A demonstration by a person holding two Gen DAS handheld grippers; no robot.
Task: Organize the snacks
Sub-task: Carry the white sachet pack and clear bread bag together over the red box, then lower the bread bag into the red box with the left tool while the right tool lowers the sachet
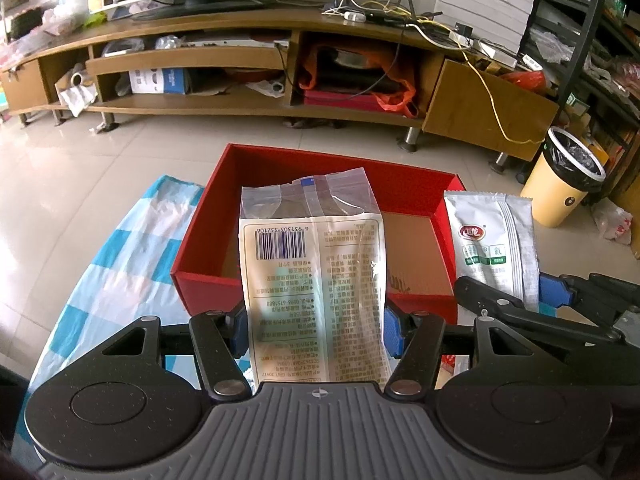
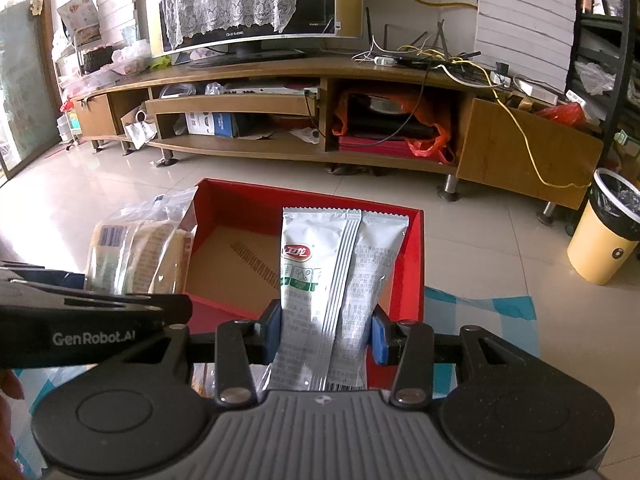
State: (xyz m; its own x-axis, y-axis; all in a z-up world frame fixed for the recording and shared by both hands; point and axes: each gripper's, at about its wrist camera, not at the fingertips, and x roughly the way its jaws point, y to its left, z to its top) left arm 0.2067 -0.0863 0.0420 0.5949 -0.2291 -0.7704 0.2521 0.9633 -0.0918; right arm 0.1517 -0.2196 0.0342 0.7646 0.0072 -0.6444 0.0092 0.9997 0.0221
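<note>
My left gripper (image 1: 314,326) is shut on a cream snack bag with a barcode (image 1: 312,264) and holds it upright over the near wall of an open red box (image 1: 224,200). My right gripper (image 2: 326,334) is shut on a silver-white snack packet with a red logo (image 2: 340,264) and holds it upright over the right part of the same red box (image 2: 240,204). The box's cardboard floor (image 2: 232,268) is bare. The silver packet (image 1: 494,240) and right gripper (image 1: 516,300) show in the left wrist view; the cream bag (image 2: 136,252) shows in the right wrist view.
The box sits on a blue-and-white checked cloth (image 1: 120,264). Beyond lies tiled floor (image 1: 120,140), a long cluttered wooden TV stand (image 1: 248,108) and a yellow waste bin (image 1: 560,184) at the right.
</note>
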